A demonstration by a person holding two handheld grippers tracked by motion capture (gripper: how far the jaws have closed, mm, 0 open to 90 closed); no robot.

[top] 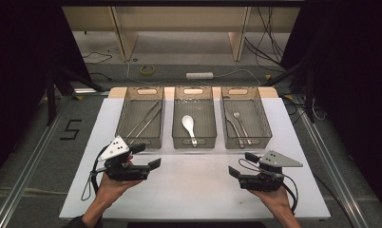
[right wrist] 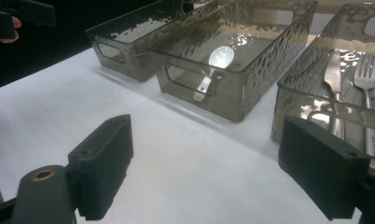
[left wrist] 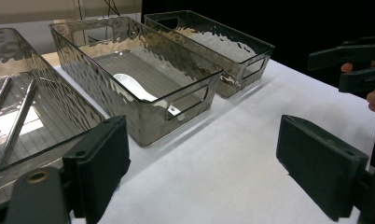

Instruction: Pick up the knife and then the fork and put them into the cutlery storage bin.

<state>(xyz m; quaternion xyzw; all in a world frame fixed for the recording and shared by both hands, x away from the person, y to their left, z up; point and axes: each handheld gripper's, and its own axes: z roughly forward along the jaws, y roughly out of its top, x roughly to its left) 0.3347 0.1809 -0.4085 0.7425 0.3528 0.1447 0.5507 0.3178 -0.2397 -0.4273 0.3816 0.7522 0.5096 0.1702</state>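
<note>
Three clear grey bins stand in a row at the back of the white table [top: 194,190]. Metal chopsticks [top: 144,119] lie in the left bin [top: 122,116], a white spoon [top: 188,125] in the middle bin [top: 194,142], and a fork [top: 240,122] beside another metal utensil [top: 233,127] in the right bin [top: 264,124]. My left gripper [top: 146,156] hovers open in front of the left bin, holding nothing. In front of the right bin my right gripper [top: 243,164] is open too, nothing between its jaws. The spoon [right wrist: 221,57] and fork [right wrist: 365,79] also appear in the right gripper view.
Bare white tabletop [left wrist: 232,154] stretches between the two grippers and the bins. Beyond the table's far edge the floor carries cables, a roll of tape [top: 148,70] and a white power strip [top: 199,75]. Metal rails [top: 322,147] run along both sides.
</note>
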